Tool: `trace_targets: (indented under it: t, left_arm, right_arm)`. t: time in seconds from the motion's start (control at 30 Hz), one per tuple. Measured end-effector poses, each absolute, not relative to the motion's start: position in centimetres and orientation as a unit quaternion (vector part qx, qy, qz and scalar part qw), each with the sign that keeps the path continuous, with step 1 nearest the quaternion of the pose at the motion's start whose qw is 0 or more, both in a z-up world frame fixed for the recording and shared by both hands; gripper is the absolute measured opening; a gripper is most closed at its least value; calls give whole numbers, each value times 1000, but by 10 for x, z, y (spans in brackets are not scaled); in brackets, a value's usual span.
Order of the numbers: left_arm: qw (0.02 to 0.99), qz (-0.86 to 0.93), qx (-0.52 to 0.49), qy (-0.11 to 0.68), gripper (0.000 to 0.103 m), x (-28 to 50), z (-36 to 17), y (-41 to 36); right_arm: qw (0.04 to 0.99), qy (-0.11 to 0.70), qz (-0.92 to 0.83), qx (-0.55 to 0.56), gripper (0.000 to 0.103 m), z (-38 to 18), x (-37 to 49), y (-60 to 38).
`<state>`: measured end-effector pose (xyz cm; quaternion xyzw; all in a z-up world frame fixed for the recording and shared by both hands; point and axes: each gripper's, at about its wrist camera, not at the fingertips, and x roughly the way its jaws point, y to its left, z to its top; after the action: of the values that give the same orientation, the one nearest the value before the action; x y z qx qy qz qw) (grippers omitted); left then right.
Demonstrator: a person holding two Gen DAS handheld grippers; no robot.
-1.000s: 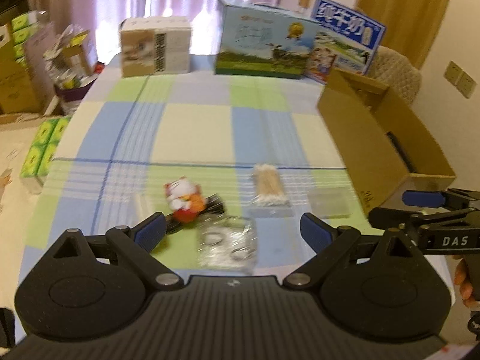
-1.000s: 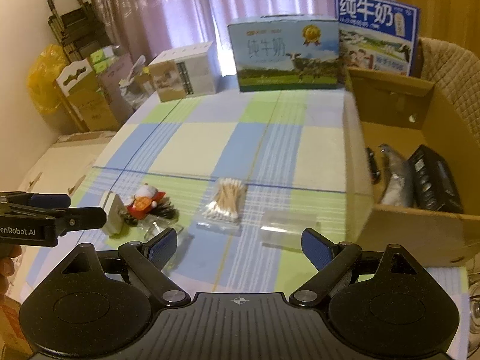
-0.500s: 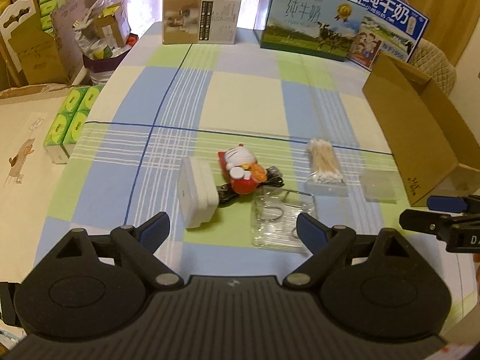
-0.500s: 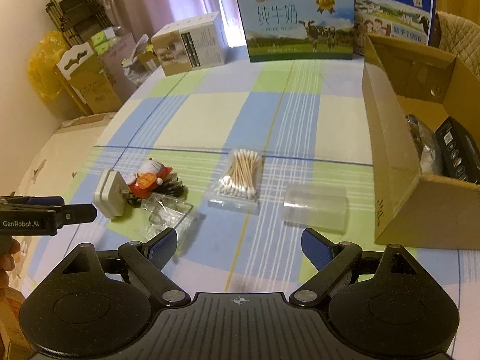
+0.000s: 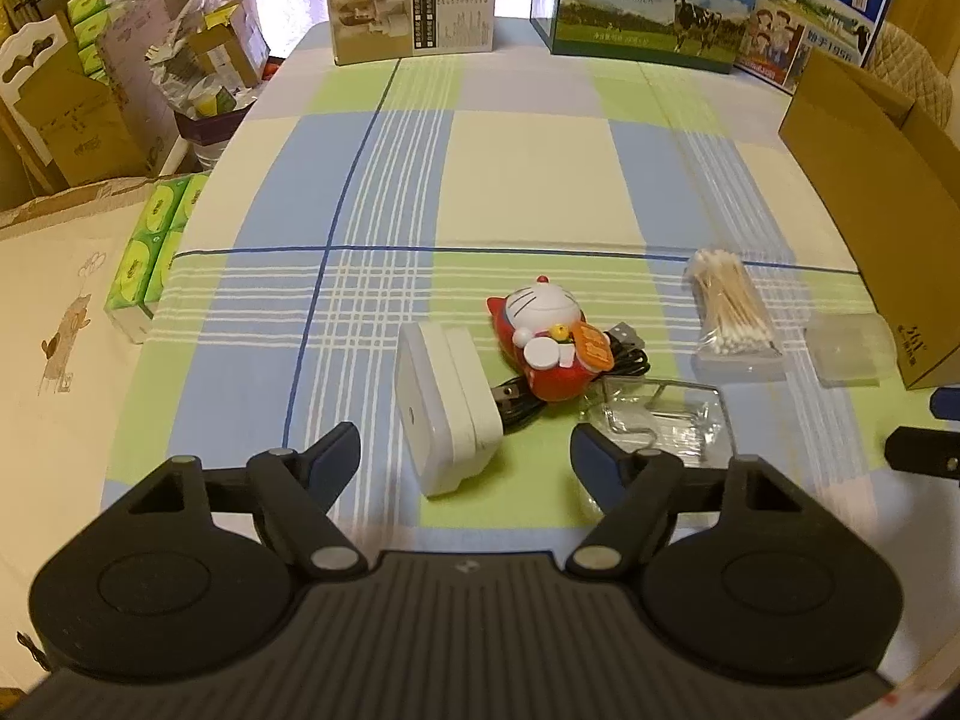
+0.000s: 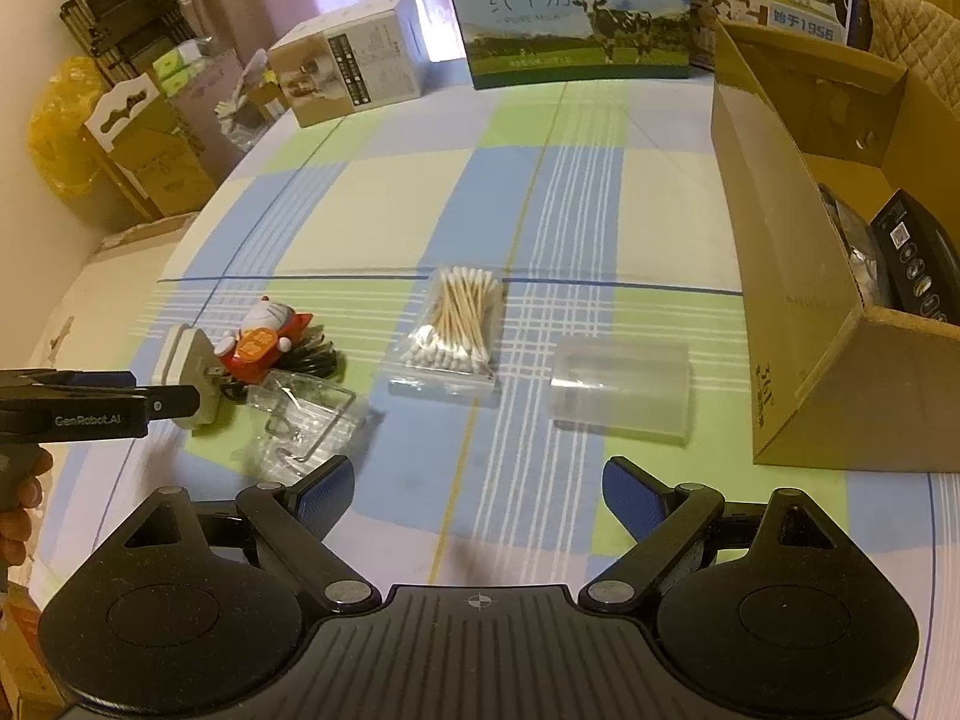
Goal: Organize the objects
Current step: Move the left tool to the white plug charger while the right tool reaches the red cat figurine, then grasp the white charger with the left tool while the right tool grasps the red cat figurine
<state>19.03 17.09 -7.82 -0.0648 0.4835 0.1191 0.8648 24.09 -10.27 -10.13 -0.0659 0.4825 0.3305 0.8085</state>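
Observation:
On the checked tablecloth lie a white charger block [image 5: 447, 405], a red and white cat toy [image 5: 549, 339] on a black cable [image 5: 624, 354], a clear packet of metal hooks [image 5: 666, 417], a bag of cotton swabs [image 5: 732, 312] and a clear plastic case [image 5: 849, 348]. My left gripper [image 5: 465, 456] stands open just before the charger block, which sits between its fingers' line. My right gripper [image 6: 480, 492] is open above the cloth, short of the swab bag [image 6: 456, 324] and clear case [image 6: 621, 390]. Its view also holds the hook packet [image 6: 300, 420], toy [image 6: 267, 336] and left gripper [image 6: 174, 402].
An open cardboard box [image 6: 798, 276] stands at the right table edge with a black item [image 6: 918, 264] inside. Milk cartons [image 5: 654, 6] and a beige box [image 5: 411, 0] line the far edge. Cartons and tissue packs [image 5: 147, 252] sit on the floor to the left.
Both grippers have tilted down and moved nearer the table. The left one has come up to the white charger block, which was out of sight a second ago. Both stay open.

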Motion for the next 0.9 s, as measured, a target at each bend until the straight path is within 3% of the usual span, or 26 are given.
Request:
trace_targets:
  t: [0.37,0.5,0.7,0.77,0.9]
  left_arm:
    - [856,117,-54,500,60,212,-94,178]
    - [854,117,-58,503,45,215,-98,182]
    - [855,109,-56,503,37,217,-101,184]
    - [856,110,-56,502,29,216,-100,186]
    - [856,112,-69,500,29,210,-100,197]
  right_arm:
    - [804,496,322,-69,87,-110,253,-97]
    - [802,500,320,-71,87,-112,257,-95]
    - [799,501,323,-75,87,-116,261,-90]
    - [799,500,327,-78,87,-116,262,-87]
    - [797,494,339,-78,87,-117,263,-79]
